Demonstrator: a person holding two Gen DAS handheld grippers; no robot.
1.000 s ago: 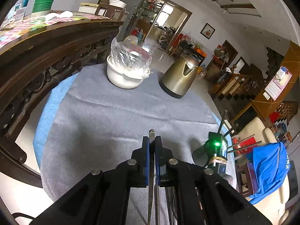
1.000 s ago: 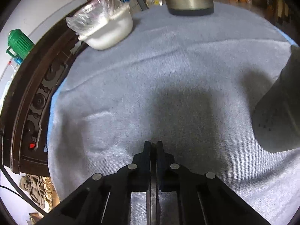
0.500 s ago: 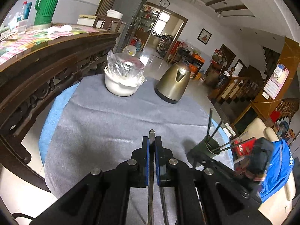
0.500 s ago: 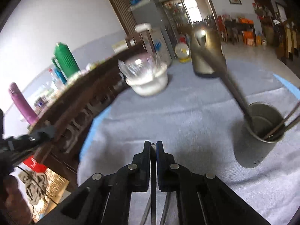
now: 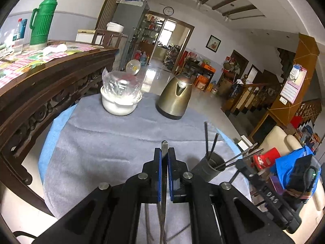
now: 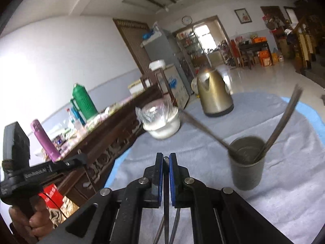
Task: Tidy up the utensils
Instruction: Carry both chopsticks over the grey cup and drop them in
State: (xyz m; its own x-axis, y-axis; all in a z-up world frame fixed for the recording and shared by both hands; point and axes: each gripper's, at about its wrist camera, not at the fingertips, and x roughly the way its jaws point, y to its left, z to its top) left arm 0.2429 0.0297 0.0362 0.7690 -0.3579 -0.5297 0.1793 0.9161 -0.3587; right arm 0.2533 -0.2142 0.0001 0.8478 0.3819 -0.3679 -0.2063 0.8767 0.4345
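Note:
My left gripper (image 5: pixel 164 152) is shut on a thin metal utensil handle (image 5: pixel 164 145) whose tip sticks up between the pads; it hangs over the grey cloth. A dark metal utensil cup (image 5: pixel 211 165) stands just to its right with several chopsticks (image 5: pixel 207 138) in it. My right gripper (image 6: pixel 166 159) is shut on another metal utensil handle (image 6: pixel 166 160). The cup (image 6: pixel 246 164) is to its right in the right wrist view, holding chopsticks (image 6: pixel 284 120) and a long spoon handle (image 6: pixel 203 128).
A white bowl covered with plastic (image 5: pixel 119 99) and a gold kettle (image 5: pixel 175 99) stand at the far side of the round table with grey cloth (image 5: pixel 101 146). A dark wooden sideboard (image 5: pixel 40 81) runs along the left. The other gripper's body (image 6: pixel 18 162) shows at left.
The right gripper has tilted up from looking down at the cloth and pulled back; the cup now sits to its right. The left view has risen and backed off slightly.

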